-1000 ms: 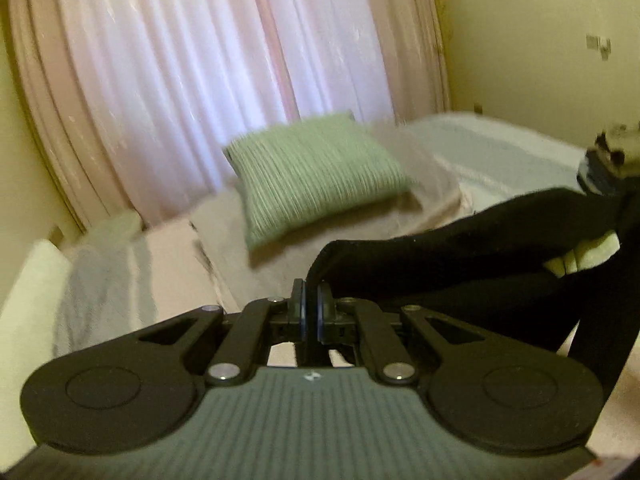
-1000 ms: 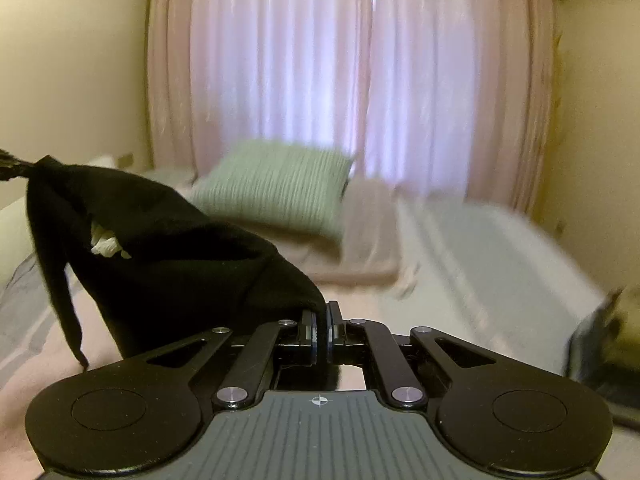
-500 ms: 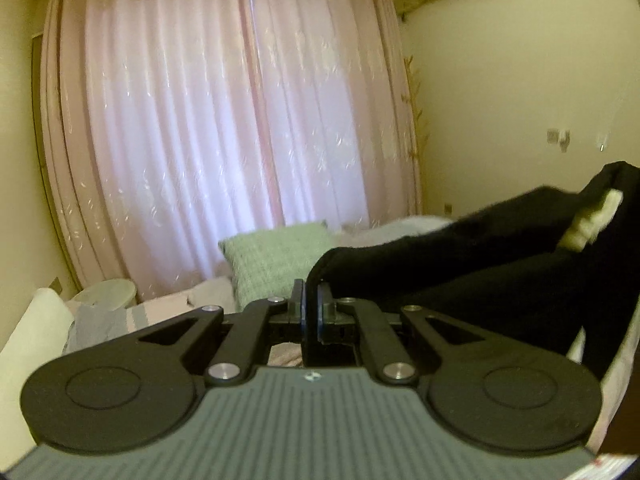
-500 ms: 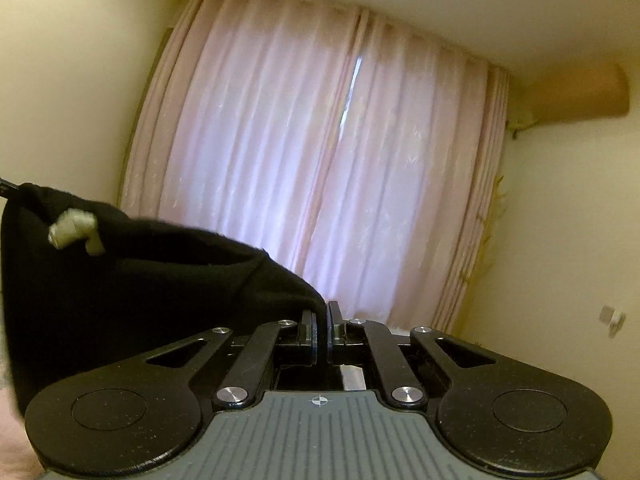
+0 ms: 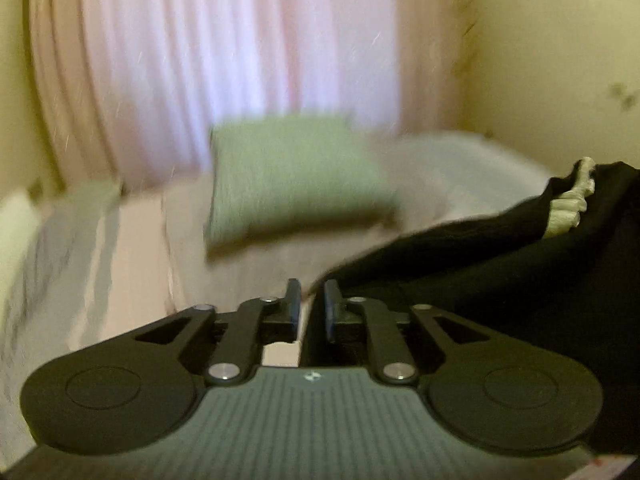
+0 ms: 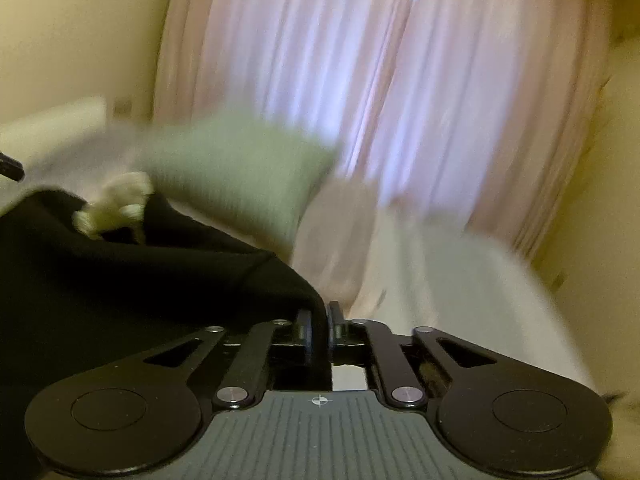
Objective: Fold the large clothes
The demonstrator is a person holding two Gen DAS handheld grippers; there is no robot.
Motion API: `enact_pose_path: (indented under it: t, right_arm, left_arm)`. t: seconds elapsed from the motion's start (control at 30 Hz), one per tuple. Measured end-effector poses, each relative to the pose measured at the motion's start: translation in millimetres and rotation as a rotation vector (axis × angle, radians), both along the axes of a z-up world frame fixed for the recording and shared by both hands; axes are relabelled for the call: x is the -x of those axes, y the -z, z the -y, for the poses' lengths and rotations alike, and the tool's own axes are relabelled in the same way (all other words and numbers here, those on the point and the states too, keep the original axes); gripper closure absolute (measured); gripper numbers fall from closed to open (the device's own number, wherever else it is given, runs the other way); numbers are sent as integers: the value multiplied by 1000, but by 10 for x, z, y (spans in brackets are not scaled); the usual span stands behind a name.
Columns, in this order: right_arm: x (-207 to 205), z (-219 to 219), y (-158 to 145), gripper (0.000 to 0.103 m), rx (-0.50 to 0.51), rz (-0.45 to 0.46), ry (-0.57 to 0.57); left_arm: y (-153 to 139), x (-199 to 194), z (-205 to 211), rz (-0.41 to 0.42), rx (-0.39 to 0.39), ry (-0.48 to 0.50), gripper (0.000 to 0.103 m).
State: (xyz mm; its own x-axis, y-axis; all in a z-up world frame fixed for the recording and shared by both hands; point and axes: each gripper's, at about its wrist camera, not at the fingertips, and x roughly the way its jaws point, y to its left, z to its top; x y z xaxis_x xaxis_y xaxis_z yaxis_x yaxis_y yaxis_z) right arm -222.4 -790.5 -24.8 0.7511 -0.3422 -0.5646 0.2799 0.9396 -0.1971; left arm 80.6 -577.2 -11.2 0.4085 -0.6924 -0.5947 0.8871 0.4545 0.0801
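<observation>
A large black garment point(image 5: 500, 280) with a cream inner patch point(image 5: 568, 208) hangs over the bed, filling the right of the left wrist view. My left gripper point(image 5: 312, 304) is open by a narrow gap through which pale bedding shows; the garment's edge lies just against its right finger. In the right wrist view the same garment point(image 6: 120, 280) spreads to the left, its cream patch point(image 6: 116, 204) on top. My right gripper point(image 6: 320, 320) is shut on a corner of the black cloth. Both views are motion-blurred.
A green cushion point(image 5: 292, 176) leans on a beige pillow at the head of the bed point(image 5: 120, 248). Pink curtains point(image 6: 380, 80) hang behind it and yellow walls close in on both sides. Pale bedding point(image 6: 460, 280) stretches ahead of the right gripper.
Both views have swung down from the curtains to the bed. The left fingers have parted, and the garment corner no longer sits between them. The right gripper keeps its hold.
</observation>
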Motion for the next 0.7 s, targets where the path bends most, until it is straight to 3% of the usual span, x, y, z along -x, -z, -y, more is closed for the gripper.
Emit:
enact_pose_path:
  t: [0.03,0.1,0.23,0.33,0.47,0.7]
  right_arm:
    - [-208,143,334,63,-29,-54,21]
    - [-359,273,850,61,-98,-104,36]
    - [-297,397,1288,59,-200,-152,69]
    - [-24,397,1496,59,-243,-205,120]
    - [662,167,1406,58,-339,-249,213]
    - [1810,-770,1437,55,-519,-309,279]
  left_arm:
    - [354,-142,193,-33,-54,-38,87]
    - [1040,-343,401,-112,-132,-101,87]
    - [1676,-222,163,-193,-183,-172,87]
    - [1827,-88,-141,-223,-219,-196,87]
    - [1922,254,-664,-290,-236,-240,87]
    - [2154,999,-1508,-461,-240,-210,85]
